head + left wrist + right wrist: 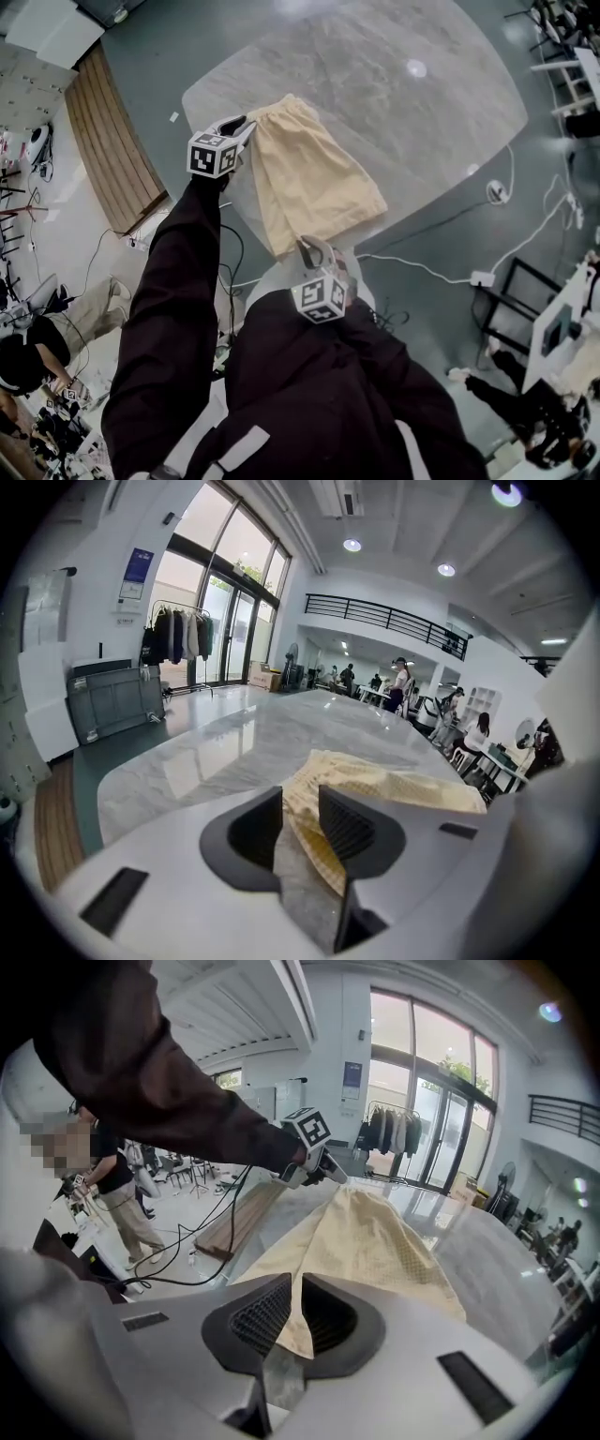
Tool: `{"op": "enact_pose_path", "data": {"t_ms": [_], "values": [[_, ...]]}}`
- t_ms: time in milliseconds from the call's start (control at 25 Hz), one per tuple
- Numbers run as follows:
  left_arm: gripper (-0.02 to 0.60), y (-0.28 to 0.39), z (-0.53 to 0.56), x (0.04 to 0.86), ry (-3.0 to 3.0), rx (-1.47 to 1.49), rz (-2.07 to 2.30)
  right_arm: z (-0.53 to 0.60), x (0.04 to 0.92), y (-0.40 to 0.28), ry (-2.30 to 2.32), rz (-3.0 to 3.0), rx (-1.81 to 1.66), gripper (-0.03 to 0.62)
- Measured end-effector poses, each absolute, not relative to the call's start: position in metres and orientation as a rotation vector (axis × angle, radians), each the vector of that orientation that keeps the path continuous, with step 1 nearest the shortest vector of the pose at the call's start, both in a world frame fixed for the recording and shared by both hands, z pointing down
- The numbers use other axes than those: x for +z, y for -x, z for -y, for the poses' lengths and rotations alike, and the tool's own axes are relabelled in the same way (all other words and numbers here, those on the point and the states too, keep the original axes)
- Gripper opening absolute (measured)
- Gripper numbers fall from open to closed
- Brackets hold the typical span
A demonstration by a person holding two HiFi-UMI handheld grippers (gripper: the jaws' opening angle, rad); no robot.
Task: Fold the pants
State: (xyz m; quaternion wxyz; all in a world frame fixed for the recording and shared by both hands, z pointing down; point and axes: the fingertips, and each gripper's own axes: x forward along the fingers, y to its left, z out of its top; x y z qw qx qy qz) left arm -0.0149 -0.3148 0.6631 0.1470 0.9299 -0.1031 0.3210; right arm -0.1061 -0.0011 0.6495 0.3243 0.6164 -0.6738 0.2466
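Lying where: the pants point(314, 173) lay flat on the counter point(412, 112), close along its near-left edge, with the waist end far from the person and the hem end near.
Left gripper: the left gripper point(239, 127) sat at the far waist corner with its jaws spread; gathered cloth stood loose between them, not squeezed.
Right gripper: the right gripper point(314, 251) had its jaws pressed together, pinching a thin flap at the near hem corner.
Step, as judged: one corner was secured and the other was not yet gripped, so a fold had probably not begun.
Risk, uneven lift: if the right gripper rose while the left stayed spread, the waist end would likely drag and skew, leaving a crooked crease.
Risk, thin bite: the right gripper held only the very tip of the corner, and a quick pull could tug it free.
Risk, edge: the cloth lay near the counter's rim, so a sideways sweep might slide part of it off.
Fabric: pale yellow, soft and light, with a fine waffle or dotted weave. It was ruffled at the elastic waist and smooth toward the hem, and the outline widened from waist to hem.
Counter: grey marbled top, glossy and rounded, probably slick under cloth.
Gripper pads: black and ribbed, set in white shells.
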Motion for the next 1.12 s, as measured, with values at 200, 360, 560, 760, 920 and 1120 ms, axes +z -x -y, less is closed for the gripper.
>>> {"op": "enact_pose_path", "data": {"t_ms": [200,360,560,760,920,1120], "values": [[0.107,0.023,0.3,0.636,-2.722,0.879,0.327,0.004,0.632,0.086,-1.69,1.769,0.647,0.018],[0.107,0.035,0.286,0.614,-2.733,0.84,0.373,0.005,0.618,0.059,-1.765,1.755,0.652,0.018],[0.107,0.059,0.266,0.602,-2.731,0.805,0.461,0.001,0.605,0.021,-1.836,1.74,0.682,0.036],[0.107,0.075,0.251,0.597,-2.658,0.743,0.566,0.012,0.602,-0.013,-1.875,1.757,0.676,0.052],[0.107,0.074,0.242,0.603,-2.547,0.661,0.621,0.04,0.601,-0.049,-1.893,1.795,0.764,0.07],[0.107,0.068,0.248,0.608,-2.461,0.621,0.699,0.096,0.593,-0.084,-1.819,1.862,0.776,0.087]]}}
